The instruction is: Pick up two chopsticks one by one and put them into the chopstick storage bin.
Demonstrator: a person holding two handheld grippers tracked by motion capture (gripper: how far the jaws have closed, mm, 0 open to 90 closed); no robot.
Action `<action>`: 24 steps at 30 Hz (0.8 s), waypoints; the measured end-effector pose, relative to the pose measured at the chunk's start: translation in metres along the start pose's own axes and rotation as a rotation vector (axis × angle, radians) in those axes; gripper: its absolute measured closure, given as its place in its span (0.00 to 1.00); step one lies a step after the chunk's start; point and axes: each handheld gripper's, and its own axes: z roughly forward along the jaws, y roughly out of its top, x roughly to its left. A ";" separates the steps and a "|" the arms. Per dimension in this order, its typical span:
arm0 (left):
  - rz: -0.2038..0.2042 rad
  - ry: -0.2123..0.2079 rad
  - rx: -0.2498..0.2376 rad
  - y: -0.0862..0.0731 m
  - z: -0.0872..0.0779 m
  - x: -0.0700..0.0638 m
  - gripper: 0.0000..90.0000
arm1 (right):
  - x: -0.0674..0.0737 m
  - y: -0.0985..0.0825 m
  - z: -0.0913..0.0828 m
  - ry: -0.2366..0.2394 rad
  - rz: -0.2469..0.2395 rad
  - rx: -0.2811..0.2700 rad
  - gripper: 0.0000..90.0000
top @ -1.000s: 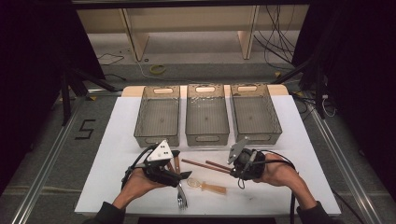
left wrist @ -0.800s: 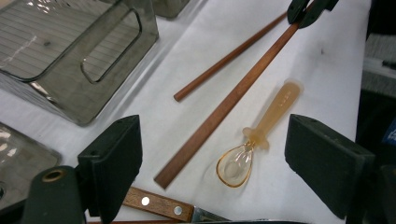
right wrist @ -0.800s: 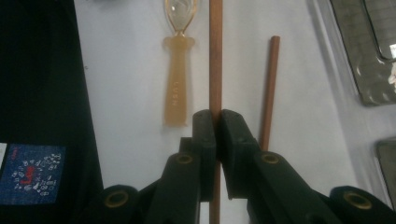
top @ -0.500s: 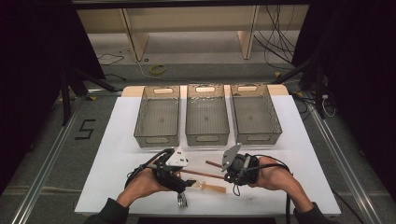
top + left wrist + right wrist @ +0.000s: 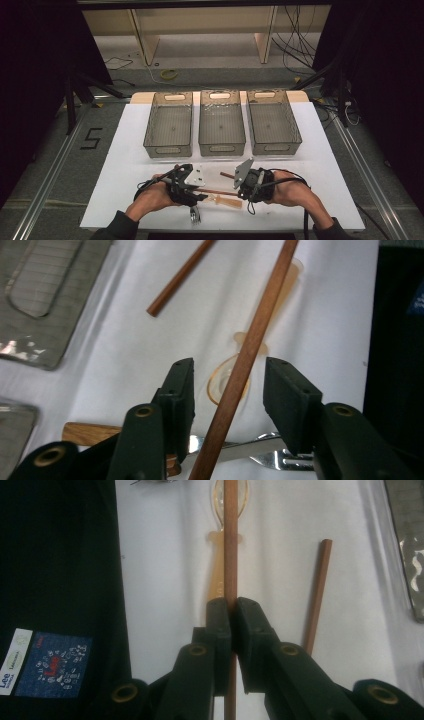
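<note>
passing a chopstick between two grippers

a brown chopstick [image 5: 230, 540] is clamped in the right gripper [image 5: 231, 611], jaws pressed tight on it, held just above the white table [image 5: 125, 165]. the left gripper [image 5: 229, 390] is set around the same stick; its jaws have just been closing, half shut, pads not yet touching. risk is judged: an early release on the right would drop the stick onto the clear plastic spoon [image 5: 222, 382] below. counted: two chopsticks, the second [image 5: 180, 277] lying loose; one spoon; one fork [image 5: 260, 455]; three bins [image 5: 221, 122].
</note>
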 end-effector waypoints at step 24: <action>0.102 -0.103 0.068 0.004 0.008 -0.013 0.90 | -0.001 -0.002 0.005 0.033 -0.046 -0.013 0.92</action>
